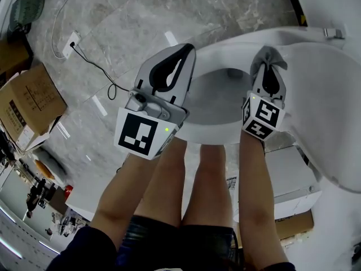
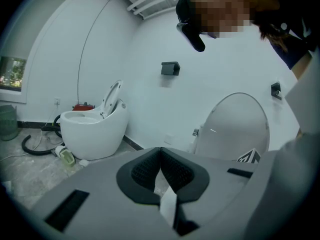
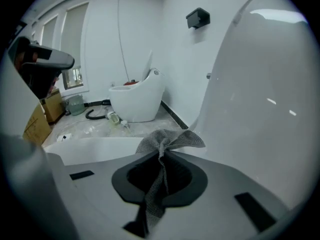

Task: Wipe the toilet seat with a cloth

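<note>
Within right gripper (image 3: 161, 153) sits cloth (image 3: 170, 140), seemingly above seat (image 1: 217, 131)

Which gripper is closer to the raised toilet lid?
Right. The right gripper, shut on the cloth, is beside the lid; the left gripper is across the bowl from it.

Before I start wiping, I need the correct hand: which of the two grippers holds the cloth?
The right gripper: its jaws pinch the grey cloth. The left gripper is shut with nothing between its jaws.

Marble floor (image 1: 130, 16) bears a cardboard box (image 1: 28, 103) and, seemingly, a socket strip (image 1: 71, 43).
</note>
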{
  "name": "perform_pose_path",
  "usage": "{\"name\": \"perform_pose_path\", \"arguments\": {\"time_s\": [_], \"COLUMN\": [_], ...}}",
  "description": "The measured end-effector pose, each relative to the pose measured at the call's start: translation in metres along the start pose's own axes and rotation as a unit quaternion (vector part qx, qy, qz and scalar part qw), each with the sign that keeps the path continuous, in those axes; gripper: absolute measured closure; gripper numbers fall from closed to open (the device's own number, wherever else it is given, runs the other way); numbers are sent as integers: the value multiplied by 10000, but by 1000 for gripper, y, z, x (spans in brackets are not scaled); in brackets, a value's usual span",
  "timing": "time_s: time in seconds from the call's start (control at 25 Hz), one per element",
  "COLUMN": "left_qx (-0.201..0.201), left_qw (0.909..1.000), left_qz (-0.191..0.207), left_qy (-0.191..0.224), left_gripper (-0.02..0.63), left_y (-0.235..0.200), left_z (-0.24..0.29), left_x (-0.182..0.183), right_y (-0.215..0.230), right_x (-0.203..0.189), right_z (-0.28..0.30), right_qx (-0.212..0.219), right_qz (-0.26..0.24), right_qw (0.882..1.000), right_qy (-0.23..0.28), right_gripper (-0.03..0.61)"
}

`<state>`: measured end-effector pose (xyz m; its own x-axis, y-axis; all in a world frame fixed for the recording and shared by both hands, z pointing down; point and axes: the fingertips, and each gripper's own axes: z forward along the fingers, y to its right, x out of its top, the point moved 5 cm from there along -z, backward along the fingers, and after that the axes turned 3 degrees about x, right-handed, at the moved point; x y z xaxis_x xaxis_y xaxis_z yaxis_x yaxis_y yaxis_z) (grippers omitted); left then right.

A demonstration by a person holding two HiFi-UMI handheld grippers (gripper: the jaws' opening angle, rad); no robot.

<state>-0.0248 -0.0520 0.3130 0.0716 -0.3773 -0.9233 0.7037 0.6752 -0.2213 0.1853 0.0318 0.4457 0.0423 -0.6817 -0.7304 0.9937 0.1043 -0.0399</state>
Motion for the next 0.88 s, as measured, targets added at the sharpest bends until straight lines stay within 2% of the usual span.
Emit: {"name": "perform_pose_path", "arguments": {"time_s": [0.08, 0.2, 0.32, 0.44, 0.68, 0.88], "left_qx": [-7, 1, -30, -47, 25, 85], "left_qw": [10000, 9999, 10000, 9998, 9997, 9996], "left_qz": [3, -54, -92, -42, -23, -7], "left_qy": [78, -140, -9, -195, -235, -251], "left_gripper": [594, 594, 594, 594, 594, 594], "left_y": [-1, -1, -3, -6, -11, -15], "left_z": [1, 1, 4, 2, 2, 0], "left_x": [2, -1, 4, -1, -5, -6], "right_y": [-3, -5, -13, -35, -96, -128], "right_x": [1, 3, 5, 8, 12, 15], "right_z": [0, 0, 3, 11, 18, 17], "right_qx": [-161, -301, -299, -7, 656, 1365], "right_qz": [-187, -322, -504, -805, -1132, -1819], "right_qw": [9997, 9990, 9982, 9967, 9914, 9738], "right_qy": [-35, -72, -101, -143, -18, 29], "right_gripper": [537, 537, 538, 540, 548, 545]}}
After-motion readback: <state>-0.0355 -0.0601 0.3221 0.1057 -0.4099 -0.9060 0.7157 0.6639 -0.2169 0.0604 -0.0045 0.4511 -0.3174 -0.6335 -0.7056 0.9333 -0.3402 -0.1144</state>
